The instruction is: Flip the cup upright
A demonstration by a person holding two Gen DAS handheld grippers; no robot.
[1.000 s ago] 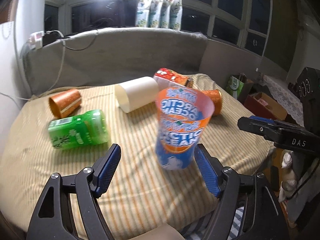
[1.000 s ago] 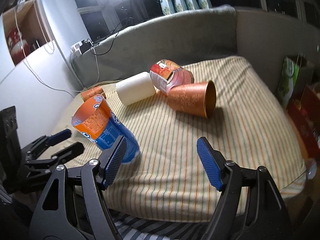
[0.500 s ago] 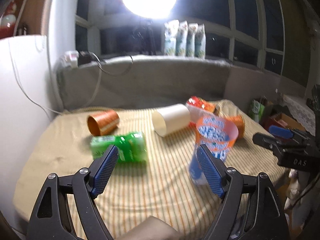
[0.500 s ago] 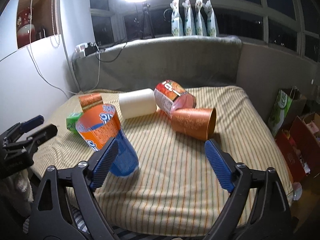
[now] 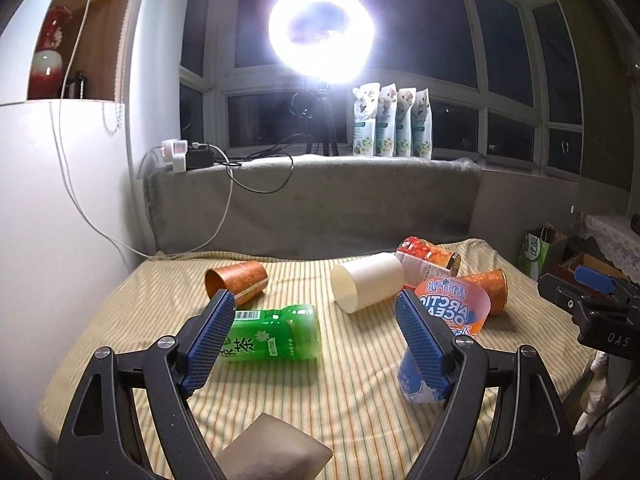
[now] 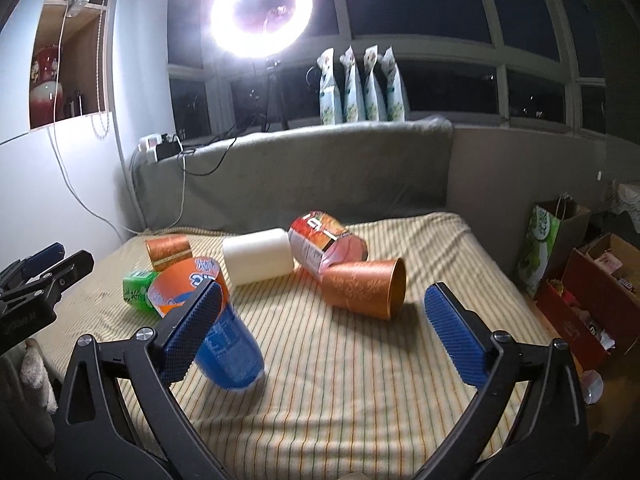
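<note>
Both grippers have pulled back & up since a sec ago. Striped bed (image 5: 360, 412) is soft, so the Arctic Ocean cup (image 6: 224, 344), upright but leaning near the front edge, could topple. Left gripper (image 5: 316, 344) & right gripper (image 6: 336, 336) gape wide, holding nothing.

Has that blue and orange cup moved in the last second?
Cannot tell. The blue and orange cup stands on the striped bedcover near the white cup as before; the cameras pulled back, so apparent shifts may be theirs.
</note>
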